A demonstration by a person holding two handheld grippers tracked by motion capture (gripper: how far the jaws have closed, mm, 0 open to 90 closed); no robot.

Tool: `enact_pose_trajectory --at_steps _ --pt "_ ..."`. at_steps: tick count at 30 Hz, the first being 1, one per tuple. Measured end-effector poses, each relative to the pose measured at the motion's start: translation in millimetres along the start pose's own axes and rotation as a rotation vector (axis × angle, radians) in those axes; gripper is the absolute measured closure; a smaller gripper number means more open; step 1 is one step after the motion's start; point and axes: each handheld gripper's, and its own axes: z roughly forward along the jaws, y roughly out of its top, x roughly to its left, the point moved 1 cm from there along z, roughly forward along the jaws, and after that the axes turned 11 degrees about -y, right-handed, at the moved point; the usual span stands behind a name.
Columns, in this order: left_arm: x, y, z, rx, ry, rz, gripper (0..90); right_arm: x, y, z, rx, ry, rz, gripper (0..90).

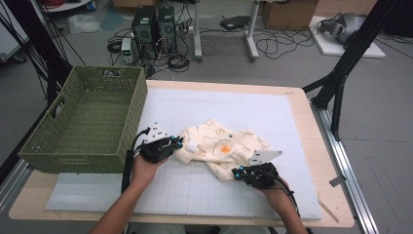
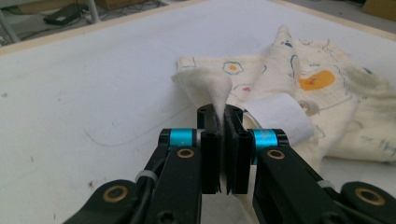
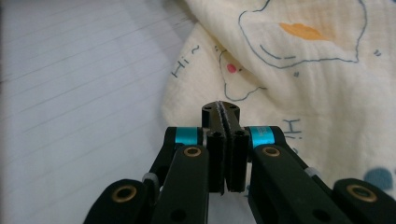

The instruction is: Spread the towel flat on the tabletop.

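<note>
A cream cloth (image 1: 229, 146) printed with fried eggs lies crumpled in the middle of the white mat (image 1: 219, 105). My left gripper (image 1: 178, 143) is at its left edge. In the left gripper view the left gripper (image 2: 219, 114) is shut on a pinched fold of the cloth (image 2: 327, 93), which rises as a peak from the jaws. A white label (image 2: 280, 116) sits just right of them. My right gripper (image 1: 237, 172) is at the cloth's near edge. In the right gripper view the right gripper (image 3: 220, 109) is shut, tips down in the cloth (image 3: 303, 70), a thin pale strip between the pads.
A green woven basket (image 1: 131, 114) stands at the table's left, close behind my left hand. The gridded mat reaches toward the table's near edge. Computers, cables and stand legs sit on the floor beyond the table.
</note>
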Motion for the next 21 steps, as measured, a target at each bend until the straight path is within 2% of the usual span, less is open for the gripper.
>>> enact_pose_trajectory --at_steps 2,5,7,9,11,12,13,14,15,16,18,19,20,21 --pt "-2.1 -5.6 -2.3 0.013 -0.01 -0.015 85.7 -2.5 -5.6 -11.6 0.0 -0.002 0.005 89.8" --pt "-3.9 -13.5 -3.3 0.033 -0.028 -0.021 85.8 -10.8 -17.4 -30.6 -0.009 -0.032 0.052 89.8" --pt "-4.1 -16.5 -0.9 0.038 -0.032 -0.03 85.7 -19.3 -25.1 -40.9 -0.031 -0.084 0.087 89.9" --pt "-2.7 -18.2 1.6 0.057 -0.002 -0.023 85.9 -25.4 -28.9 -43.9 -0.007 -0.158 0.089 90.0" --pt "0.9 -20.4 3.3 0.064 -0.001 -0.049 85.8 -33.3 -34.4 -43.7 0.033 -0.239 0.1 90.0" --pt "1.0 -21.0 3.5 0.058 -0.001 -0.054 85.2 -37.0 -37.6 -43.8 0.037 -0.261 0.112 90.0" --pt "1.1 -21.0 3.2 0.05 0.005 -0.053 81.4 -38.8 -40.1 -44.6 0.031 -0.277 0.132 90.0" --pt "2.1 -20.4 2.4 0.042 0.017 -0.062 73.0 -40.2 -41.5 -45.5 0.021 -0.287 0.136 89.6" --pt "3.8 -19.4 0.5 0.02 0.032 -0.082 63.1 -39.9 -41.5 -46.8 0.012 -0.302 0.144 87.5" --pt "4.8 -18.7 -0.8 0.004 0.043 -0.088 58.0 -40.3 -40.0 -47.7 -0.009 -0.306 0.149 77.7" --pt "6.9 -16.1 -4.3 -0.027 0.053 -0.092 53.5 -39.6 -36.3 -46.9 -0.03 -0.321 0.181 65.6" --pt "7.5 -14.3 -4.6 -0.041 0.048 -0.095 51.5 -38.4 -33.7 -45.1 -0.043 -0.31 0.193 60.0" --pt "8.6 -11.5 -3.9 -0.047 0.035 -0.094 50.2 -35.8 -30.5 -42.0 -0.048 -0.315 0.193 51.0" --pt "9.1 -9.6 -2.8 -0.05 0.026 -0.091 49.9 -32.8 -25.9 -35.9 -0.05 -0.32 0.2 46.7"
